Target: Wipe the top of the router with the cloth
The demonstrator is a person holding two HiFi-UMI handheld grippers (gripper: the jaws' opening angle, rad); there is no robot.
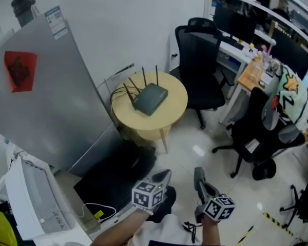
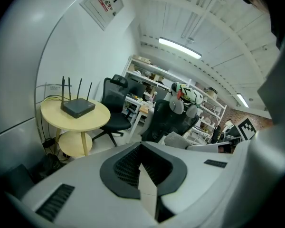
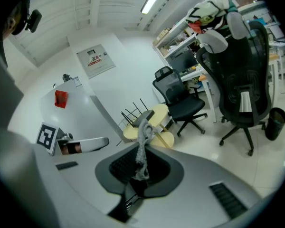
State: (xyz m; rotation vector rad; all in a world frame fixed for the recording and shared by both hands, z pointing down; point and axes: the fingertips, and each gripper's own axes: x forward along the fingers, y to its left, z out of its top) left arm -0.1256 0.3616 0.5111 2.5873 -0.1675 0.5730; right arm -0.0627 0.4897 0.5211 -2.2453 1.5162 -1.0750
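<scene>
The dark grey router point(image 1: 150, 98), with several thin antennas, lies on a round yellow table point(image 1: 172, 114) well ahead of both grippers. My left gripper point(image 1: 162, 177) hangs low in the head view, far short of the table. In the left gripper view its jaws point(image 2: 141, 169) are shut with nothing between them, and the router point(image 2: 78, 107) shows far off at the left. My right gripper point(image 1: 199, 175) is beside it, shut on a grey cloth point(image 3: 142, 146) that stands up from the jaws point(image 3: 140, 175) and hides part of the router point(image 3: 143, 118).
A tall silver cabinet point(image 1: 41, 96) stands left of the table. Black office chairs point(image 1: 200, 70) point(image 1: 267, 132) and a desk point(image 1: 246, 55) are to the right. A black bag point(image 1: 118, 173) lies on the floor before the table. A white machine point(image 1: 36, 204) sits at bottom left.
</scene>
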